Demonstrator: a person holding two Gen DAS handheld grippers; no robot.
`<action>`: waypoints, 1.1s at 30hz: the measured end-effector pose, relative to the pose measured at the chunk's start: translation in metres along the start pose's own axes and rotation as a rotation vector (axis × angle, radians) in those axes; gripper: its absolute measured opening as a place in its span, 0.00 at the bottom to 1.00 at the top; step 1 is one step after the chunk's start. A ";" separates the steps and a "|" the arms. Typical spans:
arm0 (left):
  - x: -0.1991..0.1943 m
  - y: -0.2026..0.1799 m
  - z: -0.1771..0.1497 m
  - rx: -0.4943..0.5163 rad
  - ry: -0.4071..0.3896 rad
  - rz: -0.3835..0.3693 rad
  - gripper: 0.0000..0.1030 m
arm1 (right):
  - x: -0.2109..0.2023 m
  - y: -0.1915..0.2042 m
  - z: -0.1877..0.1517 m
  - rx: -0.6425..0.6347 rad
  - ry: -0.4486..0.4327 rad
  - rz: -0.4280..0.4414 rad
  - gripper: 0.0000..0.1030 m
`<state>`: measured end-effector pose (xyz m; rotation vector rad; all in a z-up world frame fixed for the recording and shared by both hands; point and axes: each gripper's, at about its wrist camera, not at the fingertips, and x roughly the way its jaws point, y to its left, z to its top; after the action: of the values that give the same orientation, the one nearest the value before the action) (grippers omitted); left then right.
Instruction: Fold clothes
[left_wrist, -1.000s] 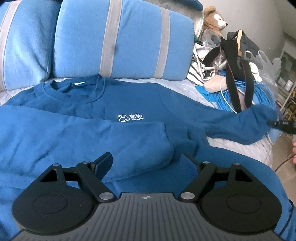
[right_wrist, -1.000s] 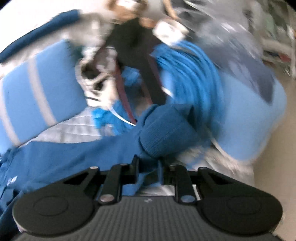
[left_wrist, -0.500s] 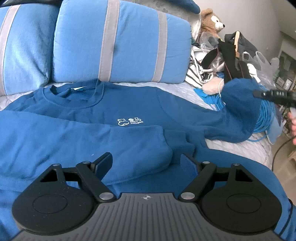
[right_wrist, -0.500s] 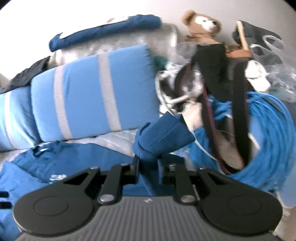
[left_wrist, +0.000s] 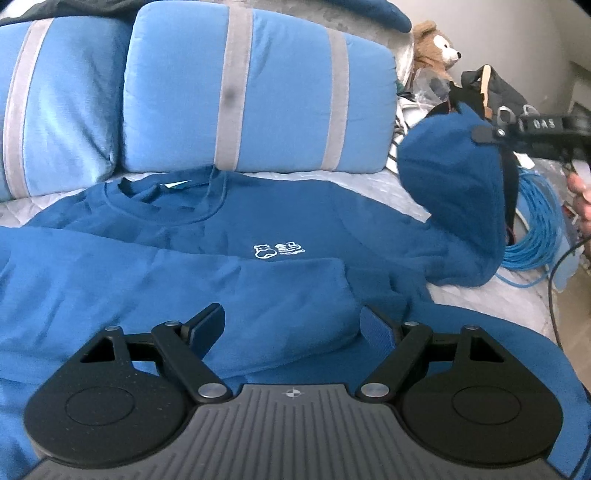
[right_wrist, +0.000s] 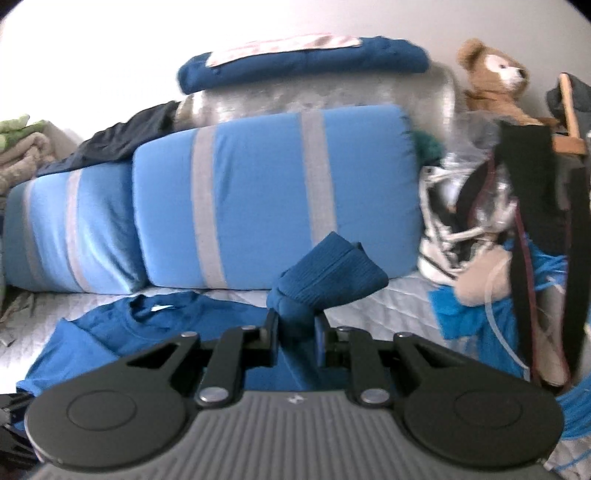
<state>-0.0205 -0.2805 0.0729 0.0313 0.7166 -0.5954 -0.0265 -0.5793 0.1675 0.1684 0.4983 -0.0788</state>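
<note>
The blue sweatshirt (left_wrist: 258, 221) lies flat on the bed (left_wrist: 480, 295). The right tool (right_wrist: 295, 328) is clamped on its sleeve cuff (right_wrist: 325, 269), raised at 2 o'clock beside the blue cable coil (left_wrist: 532, 236). The left tool (left_wrist: 291, 321) gapes wide over the folded sleeve (left_wrist: 184, 288).

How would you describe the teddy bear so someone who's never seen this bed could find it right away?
Start at the big blue pillow with grey stripes at the head of the bed, then look past its upper right corner. The teddy bear sits there above the pile of straps and bags. It is the only brown, furry thing around, with a white muzzle, while nearly everything near it is blue or black.
</note>
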 end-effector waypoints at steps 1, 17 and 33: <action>0.000 0.000 0.000 0.000 -0.001 0.003 0.79 | 0.004 0.007 0.001 -0.006 0.003 0.011 0.18; -0.002 0.008 0.001 -0.011 -0.010 0.058 0.79 | 0.075 0.118 -0.007 -0.068 0.111 0.173 0.19; 0.000 0.009 0.000 -0.012 0.000 0.084 0.79 | 0.052 0.117 -0.027 -0.270 0.103 0.158 0.92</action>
<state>-0.0153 -0.2728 0.0716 0.0503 0.7156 -0.5102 0.0204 -0.4608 0.1354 -0.0533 0.5911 0.1516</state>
